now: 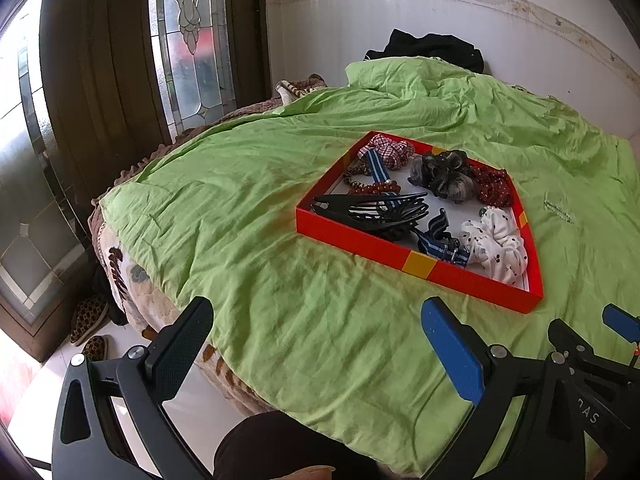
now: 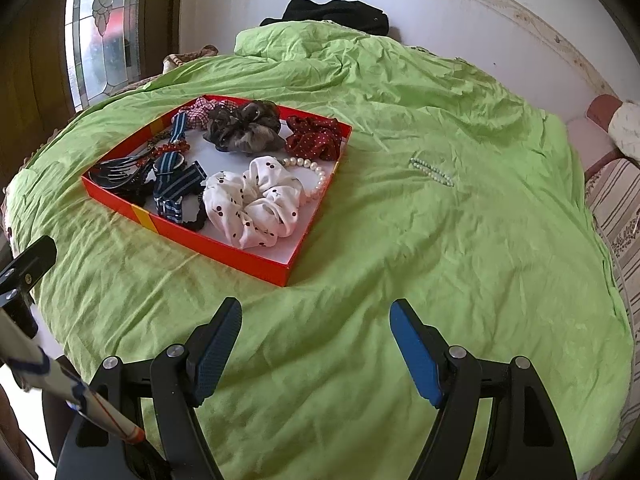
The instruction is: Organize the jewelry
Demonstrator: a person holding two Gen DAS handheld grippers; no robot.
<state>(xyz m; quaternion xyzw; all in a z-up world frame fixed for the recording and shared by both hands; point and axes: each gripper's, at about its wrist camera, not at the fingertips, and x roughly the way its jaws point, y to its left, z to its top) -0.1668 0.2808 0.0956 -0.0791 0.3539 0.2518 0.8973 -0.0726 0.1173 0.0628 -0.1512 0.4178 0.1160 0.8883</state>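
Green bedspread [image 2: 400, 240] lies bare around red tray [image 2: 224, 246]; both hand-held grippers [image 2: 316, 344] gape empty.

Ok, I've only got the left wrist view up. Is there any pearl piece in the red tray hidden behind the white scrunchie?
Observer: Yes. A pearl strand lies in the red tray, curving round the far side of the white scrunchie.
Operator: And the tool in the other hand? I only see a corner of it.
Observer: The right gripper is open with nothing between its pads, hovering over bare green cover.
Operator: Anything past that cover's right edge?
Observer: A striped upholstered piece stands there, though I can't tell what kind of furniture it is.
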